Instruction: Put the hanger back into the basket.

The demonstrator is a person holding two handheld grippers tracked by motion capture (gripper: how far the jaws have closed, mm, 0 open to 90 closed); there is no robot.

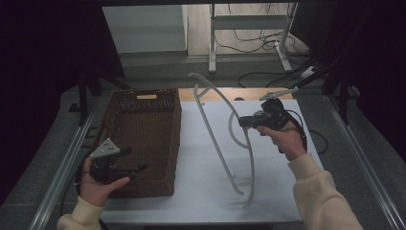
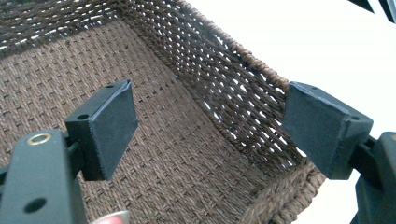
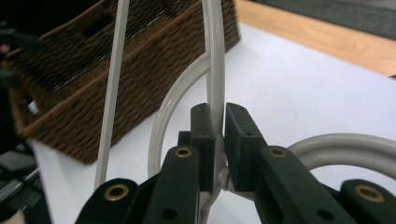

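Clearly risky: right gripper [image 3: 217,135] fingers clamped on thin white tube frame [image 1: 225,139], standing tilted on surface [image 1: 201,139] right of wicker basket [image 1: 143,143]; could twist, slip. Left gripper [image 2: 210,130] fingers wide, empty, over basket.

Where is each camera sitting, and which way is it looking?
High view: above the person's side, looking forward and down on the table; both forearms, left gripper and right gripper show.
Left gripper view: on the left gripper, looking into the wicker basket between open jaws.
Right gripper view: on the right gripper, jaws clamped on the white hanger.
Shared: the basket shows in all three.
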